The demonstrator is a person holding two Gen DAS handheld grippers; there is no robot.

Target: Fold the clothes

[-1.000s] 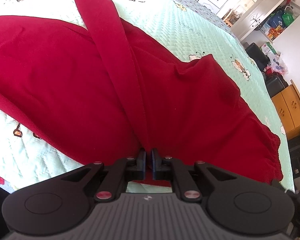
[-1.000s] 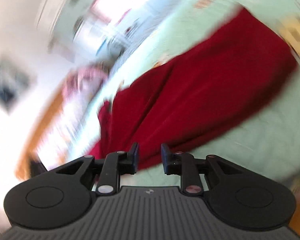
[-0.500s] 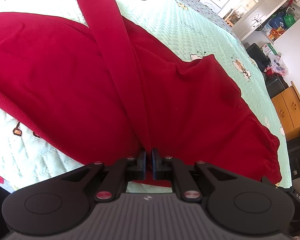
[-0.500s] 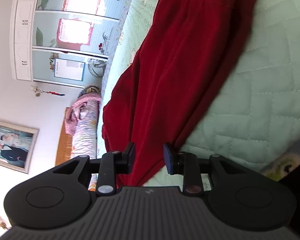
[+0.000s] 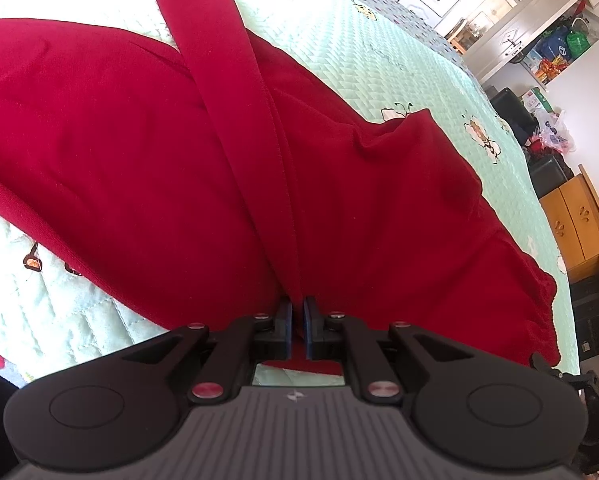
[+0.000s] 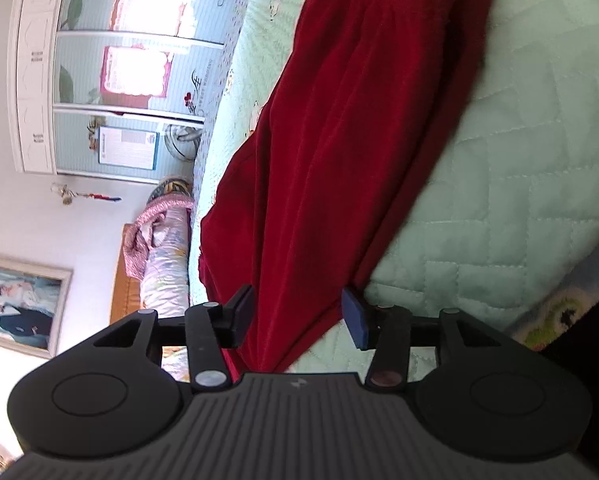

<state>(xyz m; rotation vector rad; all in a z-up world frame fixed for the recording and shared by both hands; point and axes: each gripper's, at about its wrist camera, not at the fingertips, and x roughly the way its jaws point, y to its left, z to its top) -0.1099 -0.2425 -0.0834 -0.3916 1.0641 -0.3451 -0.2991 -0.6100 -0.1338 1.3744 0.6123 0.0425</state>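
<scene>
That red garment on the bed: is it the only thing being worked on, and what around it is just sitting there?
In use: red garment, left gripper shut on it, right gripper opening around its edge.

Lying about: quilt, framed picture, bundled bedding, wooden cabinet.

The left tongs (image 5: 295, 320) pinch the edge of a red garment (image 5: 139, 152) spread over a pale-green quilt (image 5: 379, 56)

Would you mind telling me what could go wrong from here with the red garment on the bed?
1. The left gripper is shut on the garment at its near edge; any pull may drag the sleeve lying across it out of place.
2. The right gripper is opening with a garment edge between its fingers but not pressed; closing carelessly may bunch the cloth or catch the quilt.
</scene>
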